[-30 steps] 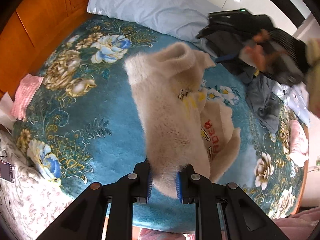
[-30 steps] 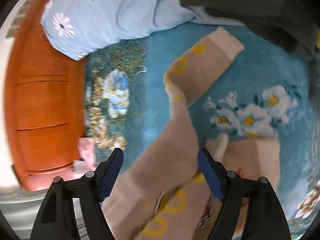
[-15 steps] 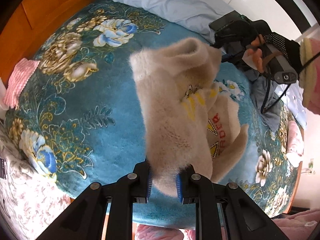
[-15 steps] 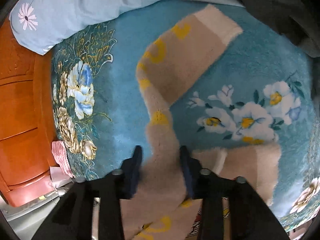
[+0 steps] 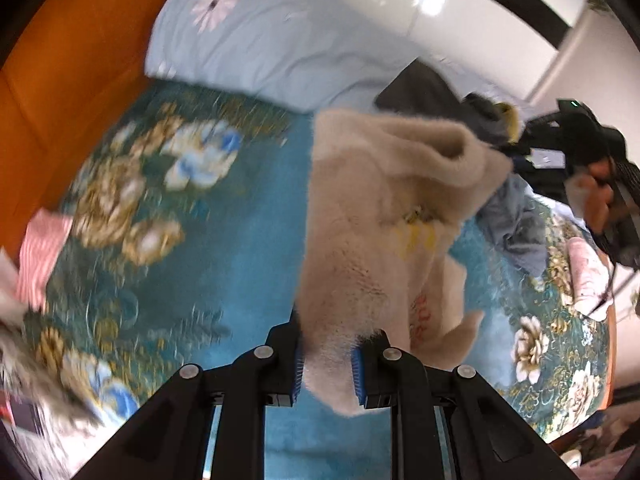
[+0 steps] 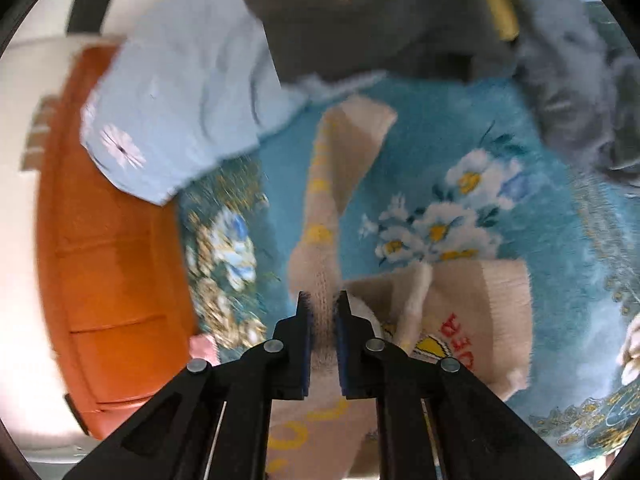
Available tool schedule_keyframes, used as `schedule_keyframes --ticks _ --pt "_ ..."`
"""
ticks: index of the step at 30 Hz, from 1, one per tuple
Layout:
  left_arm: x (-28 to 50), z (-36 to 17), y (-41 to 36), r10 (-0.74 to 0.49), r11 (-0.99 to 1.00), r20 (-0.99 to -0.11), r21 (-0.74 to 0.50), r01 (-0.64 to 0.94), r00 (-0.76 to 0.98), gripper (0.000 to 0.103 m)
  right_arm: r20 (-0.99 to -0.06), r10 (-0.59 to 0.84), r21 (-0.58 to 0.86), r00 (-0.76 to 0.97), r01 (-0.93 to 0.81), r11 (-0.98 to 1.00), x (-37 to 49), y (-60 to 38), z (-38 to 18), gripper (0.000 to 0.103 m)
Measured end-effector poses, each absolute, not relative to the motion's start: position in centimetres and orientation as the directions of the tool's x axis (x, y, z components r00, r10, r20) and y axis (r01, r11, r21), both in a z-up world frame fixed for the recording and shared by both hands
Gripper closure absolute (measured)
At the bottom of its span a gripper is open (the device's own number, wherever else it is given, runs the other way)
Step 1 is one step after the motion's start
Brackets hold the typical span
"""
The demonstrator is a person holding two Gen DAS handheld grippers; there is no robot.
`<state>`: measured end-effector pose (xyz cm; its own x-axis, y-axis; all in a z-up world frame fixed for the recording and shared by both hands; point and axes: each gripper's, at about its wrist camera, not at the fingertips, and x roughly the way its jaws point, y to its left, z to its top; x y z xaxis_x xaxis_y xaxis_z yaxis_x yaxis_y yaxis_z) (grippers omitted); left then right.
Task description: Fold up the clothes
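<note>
A fluffy beige sweater [image 5: 372, 236] with yellow marks and red letters hangs over the teal floral bedspread [image 5: 248, 248]. My left gripper [image 5: 327, 354] is shut on a bunched part of it and holds it off the bed. In the right wrist view, my right gripper [image 6: 323, 320] is shut on the sweater [image 6: 472, 312] where its sleeve [image 6: 340, 168] begins. The sleeve stretches away toward the pillow, and the sweater's body lies folded to the right. My right gripper also shows at the far right of the left wrist view [image 5: 592, 168], blurred.
A light blue pillow [image 5: 256, 36] lies at the head of the bed by the orange wooden headboard [image 5: 68, 64]. Dark and grey-blue clothes [image 5: 516, 224] are piled at the right. A pink cloth [image 5: 40, 256] lies at the left edge, another pink item [image 5: 584, 276] at the right.
My right gripper has shut on the sweater at the sleeve's base and drawn the sleeve straighter. My left gripper has lifted and tilted, still holding the sweater.
</note>
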<state>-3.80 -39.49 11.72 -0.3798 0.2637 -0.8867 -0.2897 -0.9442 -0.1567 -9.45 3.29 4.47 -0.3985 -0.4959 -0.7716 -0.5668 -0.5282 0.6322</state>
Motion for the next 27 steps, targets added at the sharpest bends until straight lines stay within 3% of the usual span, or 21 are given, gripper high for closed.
schedule_keyframes --ticks 6,9,14,18,27 --pt "-3.3 16.4 -35.9 0.331 -0.906 -0.821 -0.140 -0.399 -0.464 0.083 -0.680 -0.431 0.732 -0.594 -0.515 -0.446 -3.4 8.1 11.9 0.094" --pt "-1.8 18.4 -34.3 0.359 -0.896 -0.788 -0.142 -0.420 -0.500 0.083 -0.617 -0.397 0.778 -0.679 -0.453 -0.435 -0.1 10.2 16.0 0.101" --pt "2.1 19.4 -30.3 0.340 -0.889 -0.790 -0.093 -0.448 -0.511 0.083 -0.558 -0.357 0.793 -0.749 -0.356 -0.494 5.5 13.7 22.4 0.101" --pt "5.1 18.2 -27.9 0.291 -0.888 -0.821 -0.040 -0.458 -0.492 0.083 -0.549 -0.360 0.806 -0.754 -0.364 -0.466 9.3 15.5 22.1 0.101" --pt "8.6 15.2 -29.6 0.209 -0.912 -0.883 -0.020 -0.410 -0.421 0.083 -0.595 -0.464 0.803 -0.656 -0.461 -0.378 12.6 14.4 14.3 0.098"
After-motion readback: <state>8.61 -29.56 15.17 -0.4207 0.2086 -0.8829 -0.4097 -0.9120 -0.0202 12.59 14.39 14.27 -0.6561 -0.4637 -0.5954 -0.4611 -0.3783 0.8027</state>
